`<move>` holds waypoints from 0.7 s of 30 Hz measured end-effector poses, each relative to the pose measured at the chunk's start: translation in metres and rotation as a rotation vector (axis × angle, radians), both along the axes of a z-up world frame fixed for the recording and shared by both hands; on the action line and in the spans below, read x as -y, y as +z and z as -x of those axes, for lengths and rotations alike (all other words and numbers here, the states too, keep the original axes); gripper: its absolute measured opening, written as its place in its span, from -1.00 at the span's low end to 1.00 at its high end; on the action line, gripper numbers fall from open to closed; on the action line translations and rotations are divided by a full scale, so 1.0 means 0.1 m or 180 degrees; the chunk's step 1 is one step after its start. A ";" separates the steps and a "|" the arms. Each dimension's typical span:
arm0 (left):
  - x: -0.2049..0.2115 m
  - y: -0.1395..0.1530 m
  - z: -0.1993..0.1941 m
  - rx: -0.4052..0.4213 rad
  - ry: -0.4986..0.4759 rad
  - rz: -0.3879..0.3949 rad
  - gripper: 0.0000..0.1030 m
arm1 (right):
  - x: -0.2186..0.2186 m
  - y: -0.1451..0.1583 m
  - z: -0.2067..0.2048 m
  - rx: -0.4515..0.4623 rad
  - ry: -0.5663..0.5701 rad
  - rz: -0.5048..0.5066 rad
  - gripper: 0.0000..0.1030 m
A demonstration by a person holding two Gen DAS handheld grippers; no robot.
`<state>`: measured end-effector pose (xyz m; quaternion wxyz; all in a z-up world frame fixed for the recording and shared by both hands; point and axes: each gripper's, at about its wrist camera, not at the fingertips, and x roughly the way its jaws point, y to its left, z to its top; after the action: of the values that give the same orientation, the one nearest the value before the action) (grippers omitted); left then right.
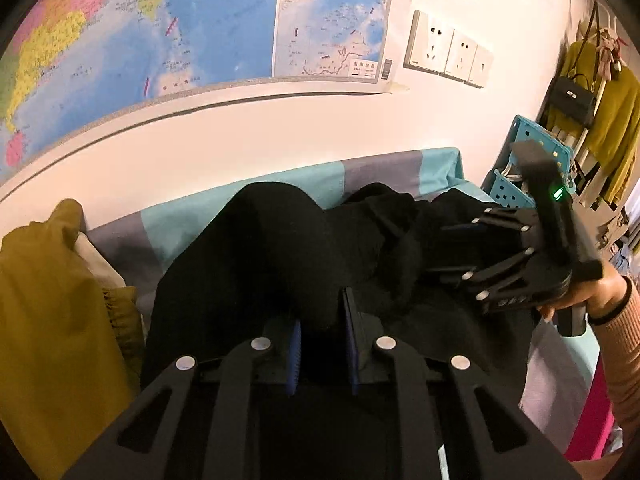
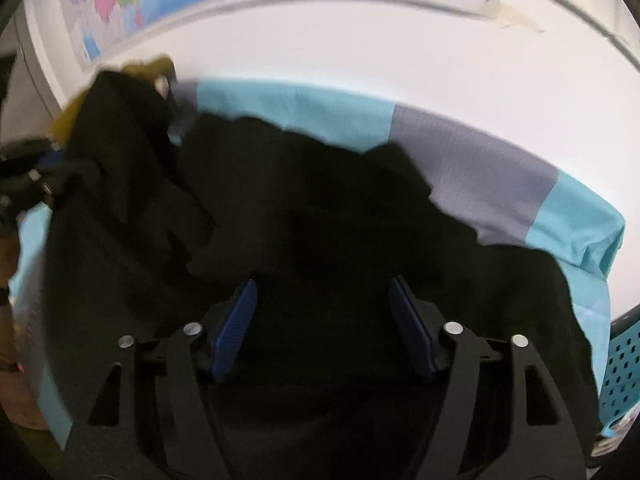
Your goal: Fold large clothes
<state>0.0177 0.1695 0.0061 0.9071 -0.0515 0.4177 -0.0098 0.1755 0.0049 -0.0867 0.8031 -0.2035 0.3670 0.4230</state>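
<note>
A large black garment [image 1: 304, 248] lies crumpled on a bed with a teal and grey sheet [image 1: 280, 184]. My left gripper [image 1: 322, 320] is shut on a raised fold of the black garment, held between its blue pads [image 1: 295, 354]. My right gripper [image 2: 322, 304] is open just above the garment [image 2: 312, 200], with its blue pads [image 2: 234, 330] wide apart and nothing between them. The right gripper also shows in the left wrist view [image 1: 452, 248], held by a hand at the right, over the garment's far side.
A mustard-yellow garment [image 1: 52, 320] is piled at the left. A teal perforated basket [image 1: 516, 176] stands at the bed's right end. A map [image 1: 160, 32] and wall sockets [image 1: 448, 50] are on the white wall behind. Yellow clothes and a black bag [image 1: 572, 100] hang at the far right.
</note>
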 end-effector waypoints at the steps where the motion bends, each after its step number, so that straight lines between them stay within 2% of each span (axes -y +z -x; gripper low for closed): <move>1: -0.02 -0.01 0.01 -0.0003 0.0007 -0.0033 -0.69 | -0.01 -0.02 0.01 0.0022 -0.0006 0.0020 -0.29; 3: -0.05 -0.01 0.03 0.0032 -0.0002 -0.0047 -0.69 | -0.03 -0.03 0.00 0.0085 -0.0025 0.0070 -0.62; 4: -0.03 -0.01 -0.01 0.0044 -0.0006 -0.0053 -0.69 | -0.01 -0.02 0.00 0.0033 0.0017 0.0024 -0.96; 6: -0.04 0.01 0.00 0.0093 -0.0021 -0.0038 -0.69 | 0.06 0.01 0.01 0.0021 0.0002 -0.0060 -0.96; 9: -0.04 0.05 0.06 0.0200 -0.0052 -0.0034 -0.69 | 0.28 0.20 0.04 0.0012 -0.0018 -0.0410 -0.96; 16: -0.13 0.27 0.14 0.0619 0.0056 0.0086 -0.64 | 0.65 0.75 0.01 0.0216 -0.0198 -0.1217 -0.97; 18: -0.13 0.23 0.04 0.0521 0.0212 -0.0087 -0.36 | 0.62 0.73 -0.08 0.0225 -0.0301 -0.1179 -0.97; 19: -0.13 0.14 -0.09 0.0347 0.0373 -0.0293 -0.25 | 0.56 0.67 -0.11 0.0250 -0.0357 -0.1076 -0.97; 21: -0.13 -0.15 -0.37 -0.0133 0.0557 -0.0539 -0.25 | 0.43 0.46 -0.27 0.0224 -0.0456 -0.0786 -0.96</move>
<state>0.0545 0.1828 -0.0090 0.8966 -0.0112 0.4298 0.1059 0.2023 -0.0378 -0.0411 0.8625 -0.0912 0.2974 0.3991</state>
